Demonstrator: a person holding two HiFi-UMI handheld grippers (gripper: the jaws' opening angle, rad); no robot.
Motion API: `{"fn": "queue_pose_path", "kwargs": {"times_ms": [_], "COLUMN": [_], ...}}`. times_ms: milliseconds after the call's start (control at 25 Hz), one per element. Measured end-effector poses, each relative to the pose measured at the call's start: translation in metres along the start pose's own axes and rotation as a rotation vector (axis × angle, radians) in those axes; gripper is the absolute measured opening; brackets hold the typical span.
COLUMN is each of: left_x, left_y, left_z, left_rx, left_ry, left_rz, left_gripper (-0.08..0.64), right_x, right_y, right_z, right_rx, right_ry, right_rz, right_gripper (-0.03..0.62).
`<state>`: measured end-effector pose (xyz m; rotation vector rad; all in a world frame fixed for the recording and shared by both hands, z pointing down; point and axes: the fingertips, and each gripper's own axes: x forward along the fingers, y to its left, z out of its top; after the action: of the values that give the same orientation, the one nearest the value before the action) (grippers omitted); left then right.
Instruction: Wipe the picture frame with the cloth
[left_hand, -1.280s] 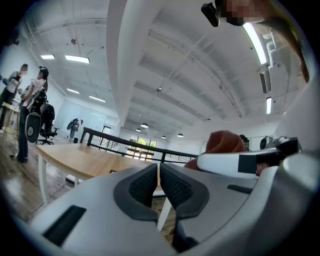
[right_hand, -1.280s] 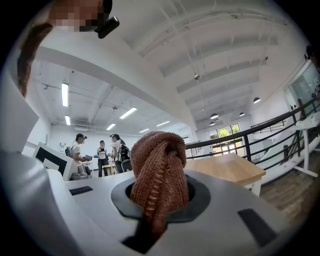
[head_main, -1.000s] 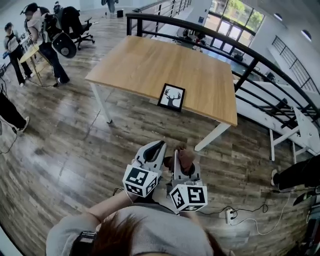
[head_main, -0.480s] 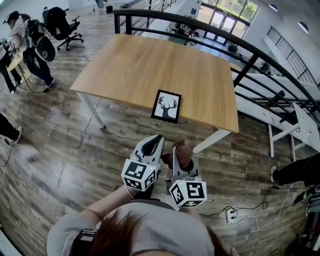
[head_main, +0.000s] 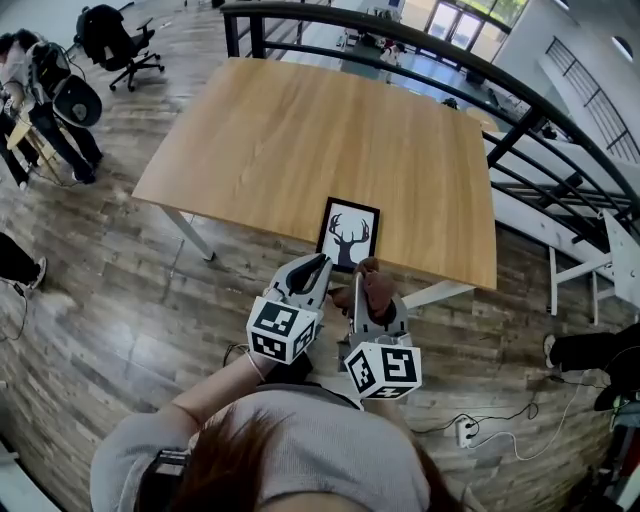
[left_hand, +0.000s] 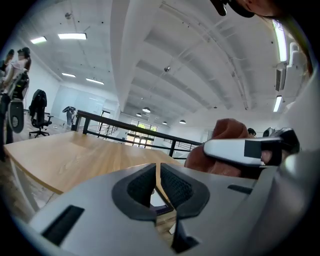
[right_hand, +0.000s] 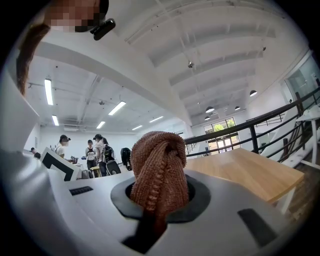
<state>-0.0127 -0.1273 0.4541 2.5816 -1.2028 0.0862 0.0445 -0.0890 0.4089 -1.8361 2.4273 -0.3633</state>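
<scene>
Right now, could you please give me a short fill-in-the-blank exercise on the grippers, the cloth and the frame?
1. The right gripper is shut on a brown knitted ___.
2. The left gripper is shut and holds ___.
3. The frame lies ___ on the table, near its closest edge.

Missing words: cloth; nothing; flat.

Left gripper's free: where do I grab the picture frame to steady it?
Take the picture frame by its near border, coming in low from the table's front edge: it lies flat right there, so probably only that rim gives the jaws a bite. The left gripper is shut; open it first.
</scene>
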Motion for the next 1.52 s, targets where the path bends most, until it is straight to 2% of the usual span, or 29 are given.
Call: {"fn": "queue_pose_path", "kwargs": {"times_ms": [160,360,600,720,1000,1160,1360,1440,1520], "left_x": [0.020,0.039,0.066,0.081,0.112,0.125,0.136,0.137,0.135], "left_y": [0.026,0.051,0.079,0.084,0.091,0.090,0.080,0.077,0.073], "left_z": [-0.012,-0.047,-0.115,-0.133,-0.161,-0.177,-0.181,-0.182,-0.179], "left_rx": [-0.039,-0.113,-0.345,-0.451,-0.622,-0.721,-0.793,-0.845,-0.906], "left_ry": [0.059,0.179,0.389,0.445,0.555,0.595,0.574,0.555,0.530], "left_rz": [0.005,-0.007,-0.048,-0.083,-0.168,-0.249,-0.344,-0.405,-0.496], "left_gripper": [0.017,0.153,0.192,0.193,0.193,0.193,0.192,0.192,0.191], "right_x": [0.025,0.042,0.058,0.060,0.061,0.063,0.063,0.063,0.064], "right_y": [-0.011,-0.026,-0.044,-0.051,-0.072,-0.075,-0.074,-0.074,-0.075], "right_z": [-0.003,-0.005,-0.009,-0.015,-0.034,-0.045,-0.055,-0.056,-0.057], "right_rx": [0.016,0.028,0.034,0.041,0.070,0.076,0.085,0.088,0.091], "right_ry": [0.017,0.041,0.084,0.106,0.160,0.187,0.207,0.209,0.210], "right_rz": [-0.019,-0.017,0.007,0.011,-0.001,0.008,0.012,0.012,0.013], "right_gripper": [0.057,0.057,0.057,0.057,0.057,0.057,0.057,0.057,0.057]}}
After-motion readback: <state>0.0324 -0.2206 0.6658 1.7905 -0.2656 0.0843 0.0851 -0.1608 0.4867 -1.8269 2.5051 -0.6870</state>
